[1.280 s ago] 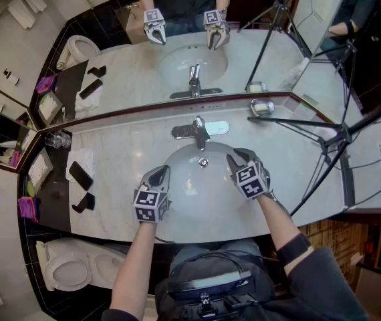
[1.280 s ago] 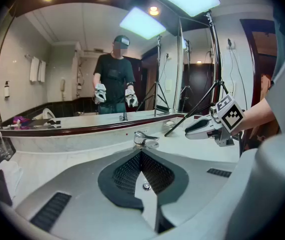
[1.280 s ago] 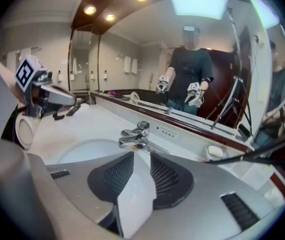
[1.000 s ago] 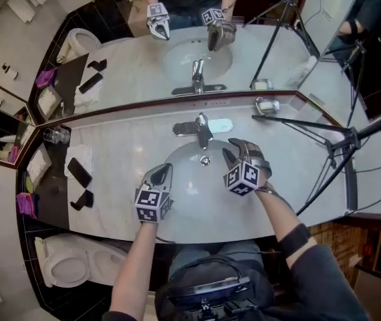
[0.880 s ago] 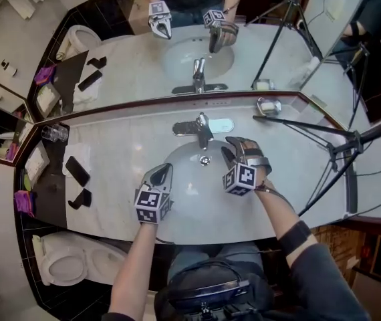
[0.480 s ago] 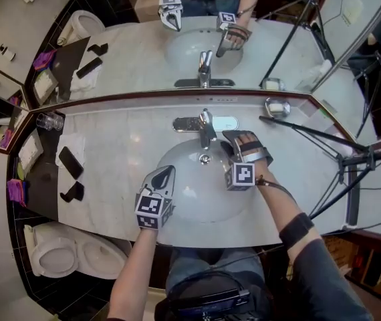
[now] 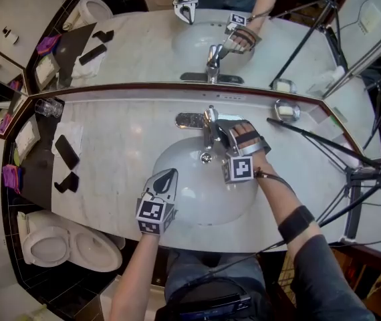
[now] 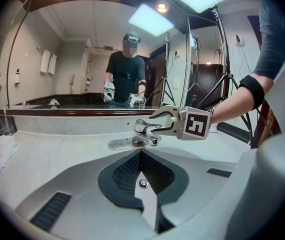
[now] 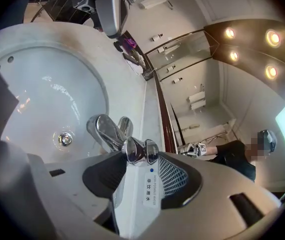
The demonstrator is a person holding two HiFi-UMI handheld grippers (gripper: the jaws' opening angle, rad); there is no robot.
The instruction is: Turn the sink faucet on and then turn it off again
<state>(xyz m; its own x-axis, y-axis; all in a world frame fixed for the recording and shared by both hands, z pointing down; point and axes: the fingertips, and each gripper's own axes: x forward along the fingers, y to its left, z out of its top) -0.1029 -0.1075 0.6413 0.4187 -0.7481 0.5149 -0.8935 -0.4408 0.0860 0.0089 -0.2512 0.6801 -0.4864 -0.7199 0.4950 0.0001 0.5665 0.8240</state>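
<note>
The chrome faucet [image 7: 208, 122] stands behind the white basin [image 7: 187, 199], and no water shows at its spout [image 9: 102, 130]. My right gripper [image 7: 218, 134] is at the faucet, rolled on its side and open. The lever handle [image 9: 137, 151] lies between its wide-spread jaws. In the left gripper view one finger of the right gripper [image 8: 168, 121] sits above the lever [image 8: 143, 126] and one below. My left gripper [image 7: 166, 178] hangs over the basin's near left part with its tips together and nothing in them. It points at the drain [image 8: 142, 183].
A mirror [image 7: 144, 45] runs along the back of the marble counter. Two dark phones [image 7: 65, 151] and a glass [image 7: 43, 107] lie on the counter's left, a soap dish [image 7: 285, 111] at the right. A tripod [image 7: 324, 142] leans over the right end. A toilet [image 7: 50, 246] stands lower left.
My right gripper moved from over the basin's right side up to the faucet, rolled onto its side, and its jaws now flank the lever. The left gripper sank slightly.
</note>
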